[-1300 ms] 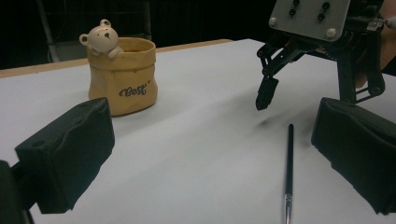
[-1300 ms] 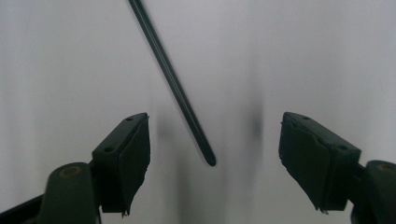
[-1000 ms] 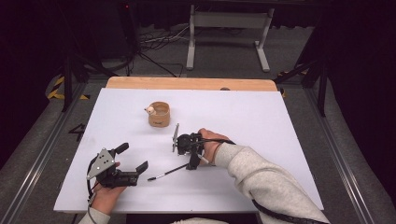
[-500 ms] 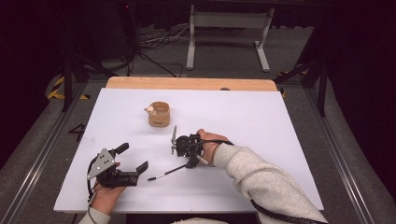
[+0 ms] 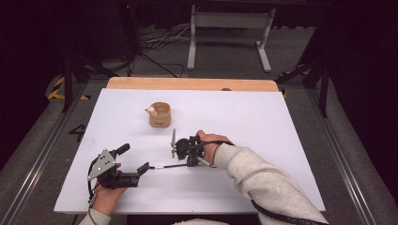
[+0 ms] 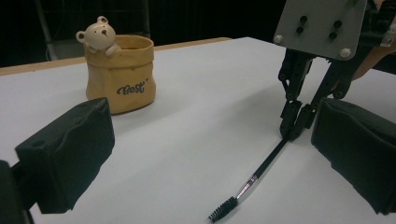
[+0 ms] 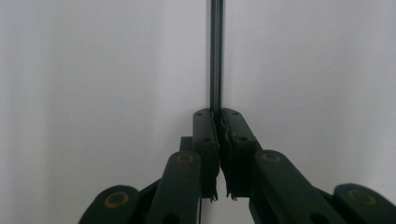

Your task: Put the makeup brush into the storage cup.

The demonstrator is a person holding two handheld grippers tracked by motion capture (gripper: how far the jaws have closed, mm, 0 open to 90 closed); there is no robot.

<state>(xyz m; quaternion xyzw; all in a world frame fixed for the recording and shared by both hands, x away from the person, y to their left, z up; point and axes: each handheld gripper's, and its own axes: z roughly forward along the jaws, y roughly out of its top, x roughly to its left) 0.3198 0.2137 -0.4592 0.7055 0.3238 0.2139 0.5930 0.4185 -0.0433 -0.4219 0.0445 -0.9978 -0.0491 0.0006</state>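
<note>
Left gripper view: right gripper (image 6: 295,125) pinching the mascara wand (image 6: 254,175) by its handle end.
Its jaws have just closed; wand lies mid-table (image 5: 263,112), brush toward the near edge. Left gripper (image 5: 133,164) stands spread. Bear pot (image 6: 120,70) reads "Best".

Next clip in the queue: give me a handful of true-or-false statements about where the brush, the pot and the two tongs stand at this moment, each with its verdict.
1. The right tongs are shut on the brush handle. True.
2. The brush stands inside the bear pot. False: it lies on the white table, apart from the pot.
3. The left tongs are open, gripping nothing. True.
4. The pot lies tipped on its side. False: it stands upright.
5. The bristle end points toward the left tongs. True.
</note>
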